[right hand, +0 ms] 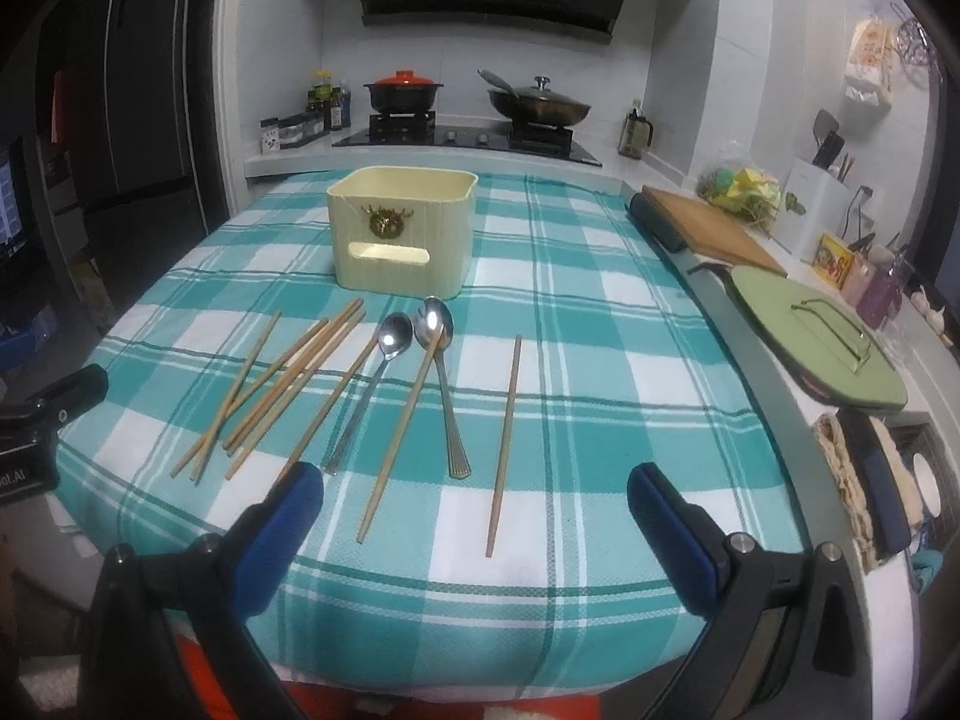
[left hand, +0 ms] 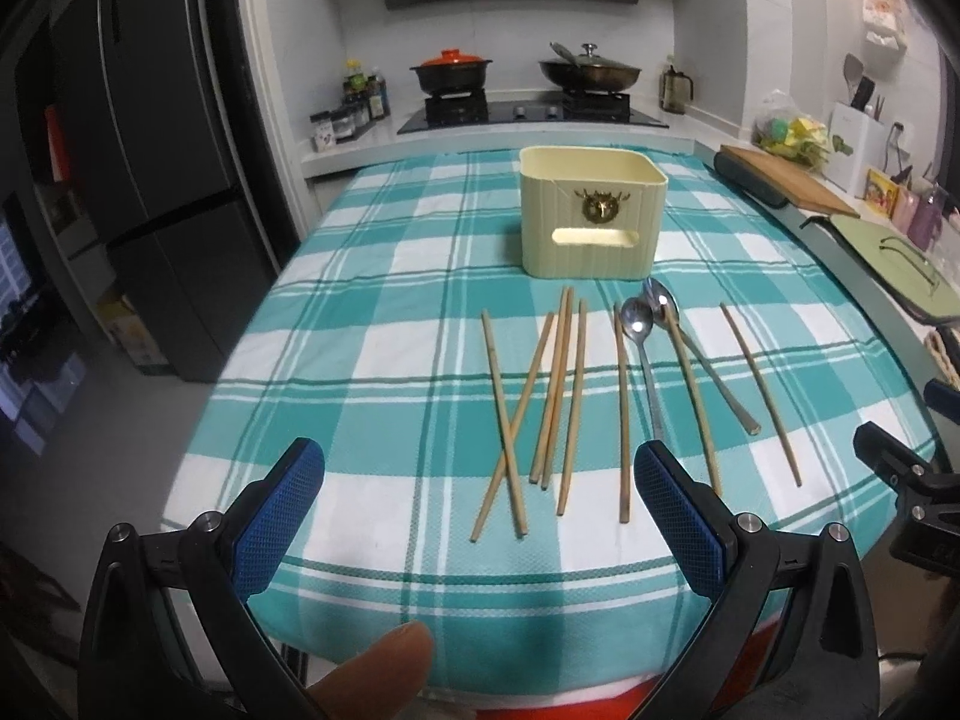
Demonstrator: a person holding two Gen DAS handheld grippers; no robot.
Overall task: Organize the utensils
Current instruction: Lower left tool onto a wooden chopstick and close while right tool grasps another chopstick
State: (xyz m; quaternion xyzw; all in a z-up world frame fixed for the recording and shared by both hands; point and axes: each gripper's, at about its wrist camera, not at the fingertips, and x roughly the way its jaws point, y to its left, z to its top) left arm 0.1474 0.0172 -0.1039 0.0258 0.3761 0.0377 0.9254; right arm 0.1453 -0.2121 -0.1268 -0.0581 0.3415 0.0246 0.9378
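Several wooden chopsticks (left hand: 558, 402) (right hand: 288, 387) lie spread on the teal checked tablecloth (left hand: 372, 324) (right hand: 612, 360), with two metal spoons (left hand: 645, 354) (right hand: 384, 372) among them. One chopstick (right hand: 506, 438) lies alone to the right. Behind them stands a cream utensil box (left hand: 591, 213) (right hand: 402, 228), its top open. My left gripper (left hand: 477, 471) hovers open over the near ends of the chopsticks, holding nothing. My right gripper (right hand: 474, 495) is open too, above the near ends of two chopsticks. Part of the right gripper (left hand: 900, 474) shows in the left wrist view.
A stove with a black pot (left hand: 451, 73) and a lidded pan (left hand: 591, 73) stands behind the table. A wooden cutting board (right hand: 708, 228) and a green lid (right hand: 822, 354) lie on the counter at right. A dark fridge (left hand: 156, 180) is at left. A fingertip (left hand: 384, 666) shows at the bottom.
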